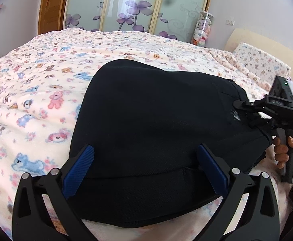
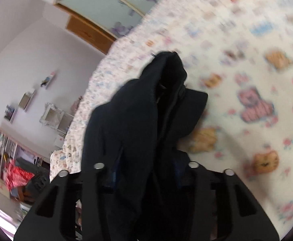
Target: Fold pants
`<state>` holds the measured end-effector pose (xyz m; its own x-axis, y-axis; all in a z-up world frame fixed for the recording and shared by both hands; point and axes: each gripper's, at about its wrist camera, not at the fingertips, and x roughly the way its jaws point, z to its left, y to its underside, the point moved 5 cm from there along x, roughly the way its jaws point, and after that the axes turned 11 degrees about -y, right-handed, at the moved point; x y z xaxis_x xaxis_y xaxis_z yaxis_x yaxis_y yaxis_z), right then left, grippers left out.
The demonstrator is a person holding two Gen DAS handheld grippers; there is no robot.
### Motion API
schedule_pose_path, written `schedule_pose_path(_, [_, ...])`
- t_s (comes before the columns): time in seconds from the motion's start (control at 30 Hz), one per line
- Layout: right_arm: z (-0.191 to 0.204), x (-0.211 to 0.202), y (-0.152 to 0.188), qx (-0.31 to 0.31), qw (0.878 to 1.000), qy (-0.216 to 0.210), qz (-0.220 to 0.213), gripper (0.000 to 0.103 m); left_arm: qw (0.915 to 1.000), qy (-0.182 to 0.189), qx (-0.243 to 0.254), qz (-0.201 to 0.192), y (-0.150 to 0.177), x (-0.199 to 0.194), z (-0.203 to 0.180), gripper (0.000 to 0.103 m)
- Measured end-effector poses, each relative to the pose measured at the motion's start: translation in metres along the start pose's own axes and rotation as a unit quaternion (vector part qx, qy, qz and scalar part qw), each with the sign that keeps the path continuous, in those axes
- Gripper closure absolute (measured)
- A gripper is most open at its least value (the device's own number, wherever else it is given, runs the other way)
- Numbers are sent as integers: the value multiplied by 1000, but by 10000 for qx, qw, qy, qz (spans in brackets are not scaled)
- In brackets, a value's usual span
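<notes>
The black pants (image 1: 146,110) lie folded on the bed, with a doubled edge nearest me. My left gripper (image 1: 146,147) stands wide open over that near edge; its blue pads (image 1: 79,170) flank the cloth without pressing it. At the right end of the pants my right gripper (image 1: 237,110) is shut on the bunched edge of the fabric, and a hand (image 1: 285,152) holds its handle. In the right wrist view the pants (image 2: 134,120) rise in a dark bunch out of the right gripper (image 2: 146,160) and hide its fingertips; that view is motion-blurred.
A pale blanket (image 1: 45,80) printed with cartoon animals covers the bed. Behind it are sliding wardrobe doors (image 1: 138,6) with purple flowers and a clear jar of plush toys (image 1: 202,28). A pillow (image 1: 263,60) lies at the far right. Shelves and clutter (image 2: 15,160) stand beside the bed.
</notes>
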<state>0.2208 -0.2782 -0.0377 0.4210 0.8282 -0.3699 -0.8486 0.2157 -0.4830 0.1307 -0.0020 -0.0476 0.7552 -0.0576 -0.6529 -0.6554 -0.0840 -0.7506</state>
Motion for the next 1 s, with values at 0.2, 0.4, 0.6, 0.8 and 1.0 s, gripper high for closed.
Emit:
schedule_pose_path(0.2, [70,0,6,-1284,9917,-73,-2,65,9926,738,-909,-314,-12,-21,28,2])
schedule_pose_path(0.4, [54,0,6,-1108,9937,151,105,65,9829,1124,-1433,280,-51,-17,72,2])
schedule_pose_path(0.6, [51,1,7,-1000,9948,128,108,66,9590,1562,-1702,1643,-73,33,84,2])
schedule_pose_path(0.8, [46,1,8,-905,9957,116,141,66,9422,1287,-1772,2537,-58,78,81,6])
schedule_pose_path(1.0, [39,0,10,-798,9966,122,147,66,9183,2097,-1875,2786,-56,91,74,8])
